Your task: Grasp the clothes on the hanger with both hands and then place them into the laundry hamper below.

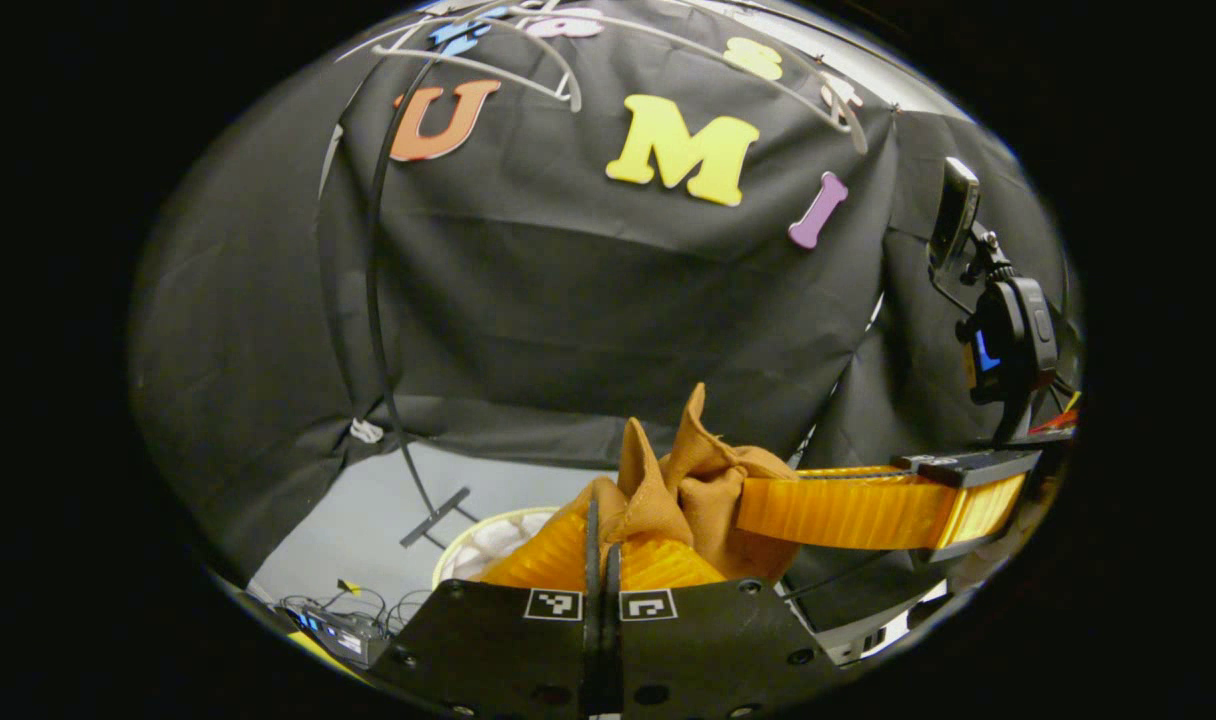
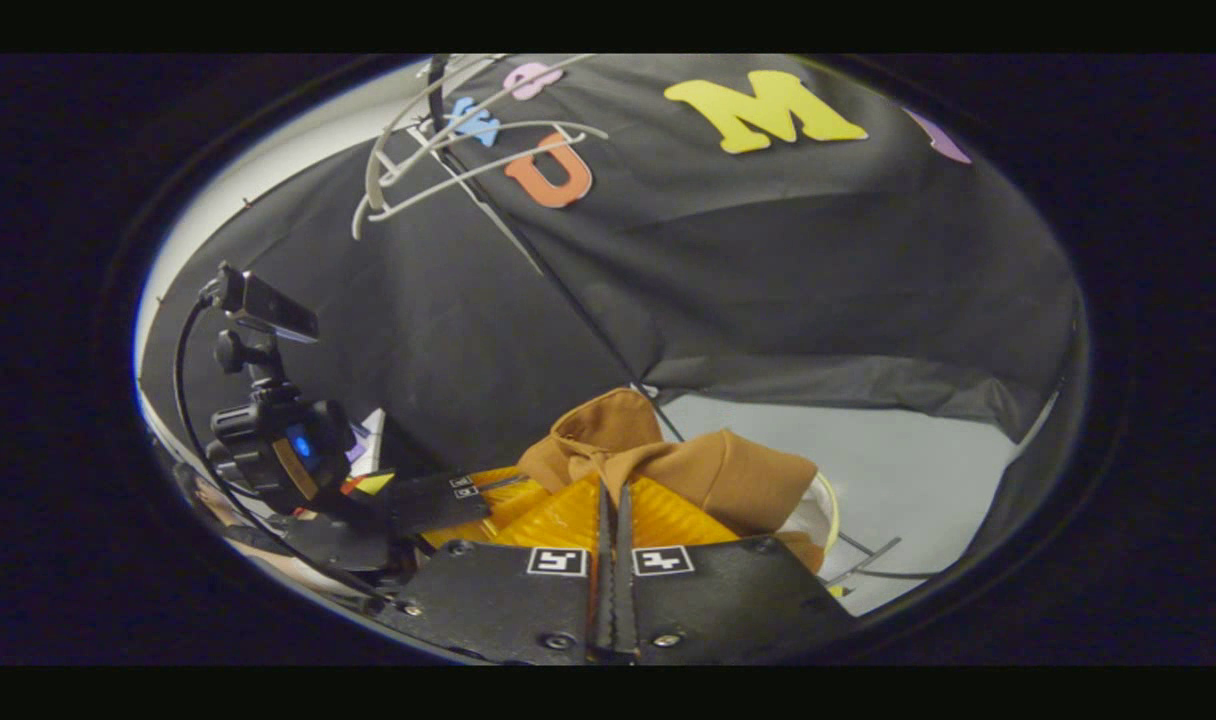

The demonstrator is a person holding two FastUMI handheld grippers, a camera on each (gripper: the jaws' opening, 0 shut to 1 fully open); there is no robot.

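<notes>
The brown garment [image 1: 703, 480] bunches between both closed grippers, left gripper [image 1: 602, 545] and right gripper [image 2: 614, 520] each pinching it, directly above the hamper [image 1: 488, 545] below.

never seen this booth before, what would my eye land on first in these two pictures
First, the brown garment, bunched low in the middle of both views with both grippers shut on it: the left gripper from below, the right gripper reaching in from the right side. Next, the empty white hangers hang at the top, and the pale rim of the laundry hamper shows just below the cloth.
</notes>
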